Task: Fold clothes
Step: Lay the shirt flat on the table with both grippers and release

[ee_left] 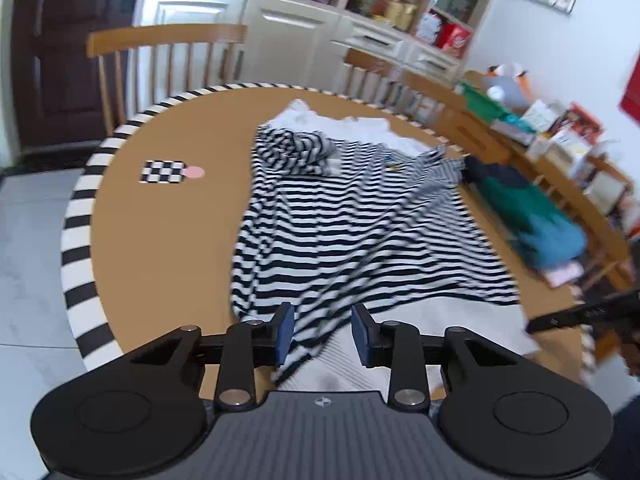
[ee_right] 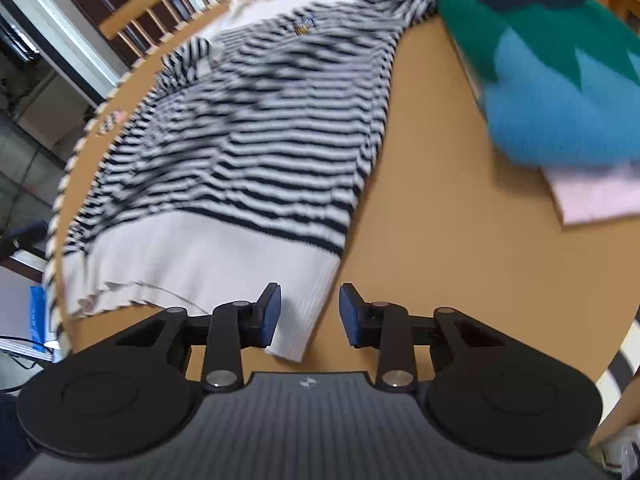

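Observation:
A black-and-white striped sweater with a white ribbed hem lies spread on the round brown table. It also shows in the right wrist view. My left gripper is open, its jaws on either side of a fold of striped cloth near the hem. My right gripper is open just above the hem's right corner. A white garment lies under the sweater at the far side.
A folded green and blue sweater on a pink garment lies on the table's right. A checkered marker sits at left. Wooden chairs ring the far edge. The table rim is striped.

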Demonstrator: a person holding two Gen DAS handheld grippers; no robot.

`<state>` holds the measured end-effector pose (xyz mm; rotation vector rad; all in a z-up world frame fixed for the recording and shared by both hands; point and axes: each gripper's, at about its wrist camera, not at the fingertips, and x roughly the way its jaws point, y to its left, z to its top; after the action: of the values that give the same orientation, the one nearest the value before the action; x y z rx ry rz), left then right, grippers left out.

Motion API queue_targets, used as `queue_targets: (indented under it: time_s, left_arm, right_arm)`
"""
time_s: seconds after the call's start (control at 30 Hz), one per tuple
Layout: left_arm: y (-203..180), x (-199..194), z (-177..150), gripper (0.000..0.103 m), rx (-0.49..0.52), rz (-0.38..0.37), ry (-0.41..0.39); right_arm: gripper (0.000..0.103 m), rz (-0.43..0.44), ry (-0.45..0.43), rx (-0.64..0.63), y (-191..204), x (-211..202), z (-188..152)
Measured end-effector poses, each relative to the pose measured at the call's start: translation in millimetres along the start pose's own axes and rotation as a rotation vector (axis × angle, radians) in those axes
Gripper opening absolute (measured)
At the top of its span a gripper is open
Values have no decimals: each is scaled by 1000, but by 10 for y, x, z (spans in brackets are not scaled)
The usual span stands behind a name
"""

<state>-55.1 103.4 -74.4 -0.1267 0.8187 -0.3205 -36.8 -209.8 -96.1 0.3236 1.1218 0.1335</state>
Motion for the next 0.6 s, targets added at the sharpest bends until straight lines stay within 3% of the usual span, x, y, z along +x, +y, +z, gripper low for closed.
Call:
queue_targets:
  time_s: [0.03, 0.1, 0.23, 0.4, 0.6]
  left_arm:
    - [-17, 55, -34, 39, -10, 18, 15]
    - [-38, 183, -133, 39, -49, 35, 67]
    - [-149, 273, -289, 39, -44, 83, 94]
    - [-193, 273, -368, 40, -37, 91, 98]
    - [-167, 199, -438, 43, -67, 117, 120]
  right_arm:
    - [34, -3, -7, -2, 19, 29, -34]
    - [7, 7, -2, -31, 81, 68, -79]
    - [6, -27, 19, -145, 146, -69, -143]
    - [6, -85, 60, -102, -211, -332, -247]
    - [8, -64, 91, -90, -282, -394, -322]
